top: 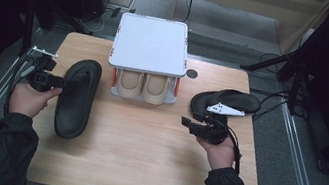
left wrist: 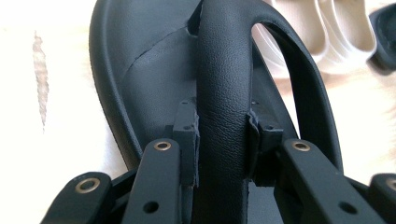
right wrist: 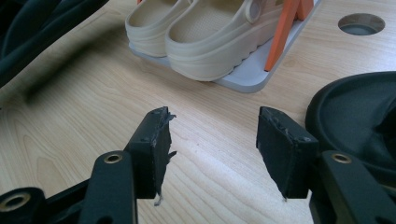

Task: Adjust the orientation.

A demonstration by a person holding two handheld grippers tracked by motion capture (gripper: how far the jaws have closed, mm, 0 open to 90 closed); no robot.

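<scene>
A black flip-flop sandal [top: 75,100] lies lengthwise on the left of the wooden table [top: 143,145]. My left gripper [top: 58,83] reaches it from the left and is shut on its wide black strap [left wrist: 224,93], with a pad pressed against each side of it. The second black sandal [top: 232,100] lies at the right, its rim [right wrist: 355,112] just beyond one jaw of my right gripper. My right gripper [top: 188,123] points left over bare wood; its jaws [right wrist: 212,140] stand open with nothing between them.
A white two-level shoe rack [top: 150,44] stands at the back middle, with a pair of beige clogs [top: 143,86] on its lower shelf between orange posts [right wrist: 285,32]. A round cable hole [top: 192,73] sits right of it. Dark stands and cables surround the table.
</scene>
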